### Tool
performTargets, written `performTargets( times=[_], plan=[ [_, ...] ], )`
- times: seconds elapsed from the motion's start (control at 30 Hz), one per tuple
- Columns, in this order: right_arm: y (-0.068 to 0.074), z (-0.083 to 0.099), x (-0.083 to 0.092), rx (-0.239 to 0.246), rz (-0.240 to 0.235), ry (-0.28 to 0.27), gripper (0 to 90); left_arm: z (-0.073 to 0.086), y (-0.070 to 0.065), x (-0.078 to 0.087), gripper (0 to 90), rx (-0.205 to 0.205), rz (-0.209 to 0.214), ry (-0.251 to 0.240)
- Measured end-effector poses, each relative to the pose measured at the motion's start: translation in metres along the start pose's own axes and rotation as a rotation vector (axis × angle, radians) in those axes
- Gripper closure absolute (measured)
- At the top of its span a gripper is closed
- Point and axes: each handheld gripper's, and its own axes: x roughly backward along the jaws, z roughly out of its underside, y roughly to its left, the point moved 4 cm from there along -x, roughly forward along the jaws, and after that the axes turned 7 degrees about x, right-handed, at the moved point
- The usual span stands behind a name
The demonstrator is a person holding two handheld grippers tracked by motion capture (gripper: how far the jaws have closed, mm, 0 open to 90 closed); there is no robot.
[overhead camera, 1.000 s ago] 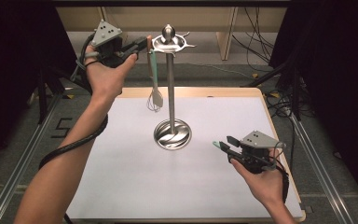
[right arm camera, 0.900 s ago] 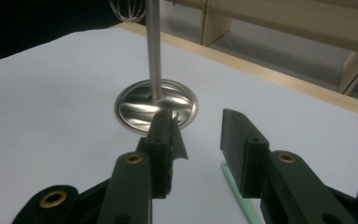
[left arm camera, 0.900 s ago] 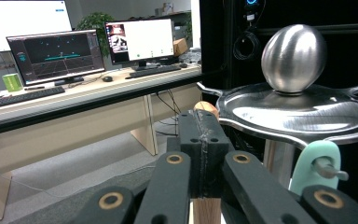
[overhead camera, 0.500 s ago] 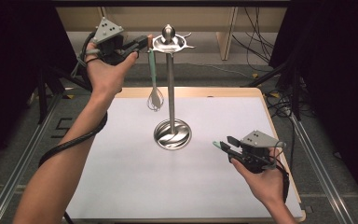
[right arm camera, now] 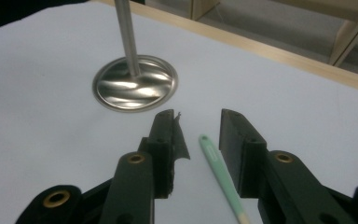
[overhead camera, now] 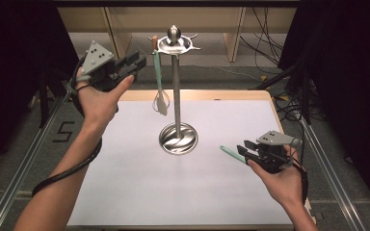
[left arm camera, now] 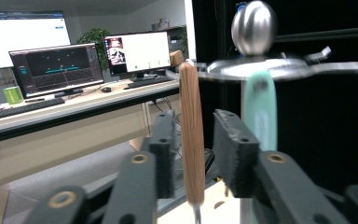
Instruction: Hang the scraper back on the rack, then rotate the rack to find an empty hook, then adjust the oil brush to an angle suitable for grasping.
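A steel utensil stand rises from a round base at mid table. From its top ring hang a mint-handled whisk and a wooden handle. My left gripper hovers just left of the ring, and its jaws have just been opening. In the left gripper view the wooden handle shows in the gap and neither pad presses on it. My right gripper rests low at the table's right. It is open around a mint green handle that lies on the sheet, with space on both sides.
A white sheet covers the wooden table. Metal rails run along both sides, and cables lie past the far right corner. Desks with monitors stand beyond the stand in the left gripper view.
My left gripper has let go at the stand's top and drawn back left and lower, with its jaws now apart. The whisk hangs on the ring. The right hand has kept still.
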Motion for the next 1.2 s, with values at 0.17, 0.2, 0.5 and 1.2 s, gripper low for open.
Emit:
performTargets(
  times=[0.17, 0.2, 0.5, 1.2],
  plan=[
    [-0.007, 0.007, 0.002, -0.045, 0.004, 0.057, 66.2, 0.018, 0.004, 0.017, 57.0, 0.015, -0.015, -0.007],
    [-0.011, 0.008, 0.001, -0.015, 0.008, 0.058, 66.0, 0.022, 0.004, 0.020, 56.2, 0.013, -0.015, -0.003],
    [-0.016, 0.012, -0.002, -0.008, 0.017, 0.094, 65.8, 0.053, 0.011, 0.039, 53.8, 0.059, -0.031, 0.023],
    [-0.028, 0.012, -0.014, -0.036, -0.036, 0.278, 67.1, 0.065, 0.014, 0.053, 51.3, 0.077, -0.046, 0.049]
  ],
)
